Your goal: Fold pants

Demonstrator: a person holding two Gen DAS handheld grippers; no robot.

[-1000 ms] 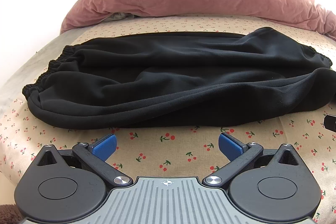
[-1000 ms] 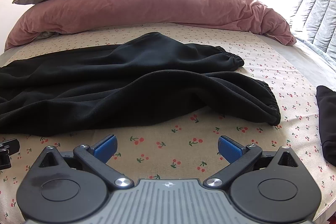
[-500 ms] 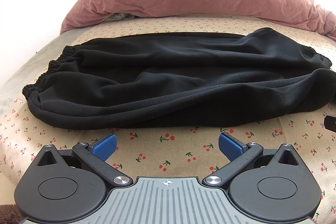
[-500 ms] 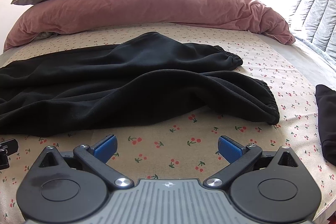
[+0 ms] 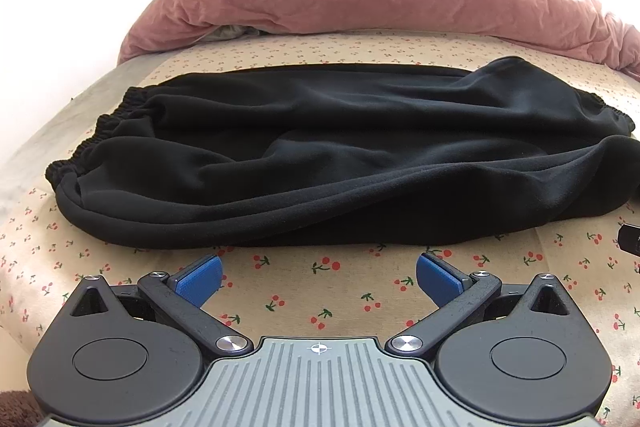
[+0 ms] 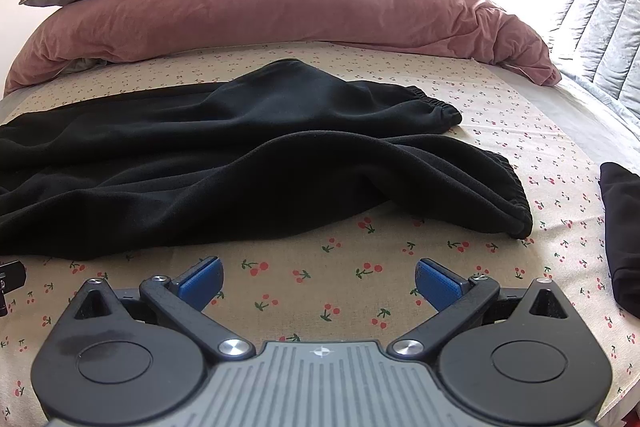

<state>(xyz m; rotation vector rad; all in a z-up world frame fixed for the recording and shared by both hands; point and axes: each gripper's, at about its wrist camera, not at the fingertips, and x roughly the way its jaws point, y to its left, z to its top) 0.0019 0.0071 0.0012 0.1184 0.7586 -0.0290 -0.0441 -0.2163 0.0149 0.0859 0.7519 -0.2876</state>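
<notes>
Hovering with jaws spread wide and empty, the left gripper (image 5: 319,281) and right gripper (image 6: 319,281) face the black pants (image 5: 320,155) lying crumpled just ahead on the cherry-print sheet (image 5: 344,291). Only the right wrist view shows another dark garment (image 6: 622,227) (at its right edge) and the leg cuffs (image 6: 516,203).

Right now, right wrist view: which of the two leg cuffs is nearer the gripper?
The front cuff, at the end of the leg lying closest to the open right gripper. The other cuff lies behind it, toward the pink duvet.
</notes>
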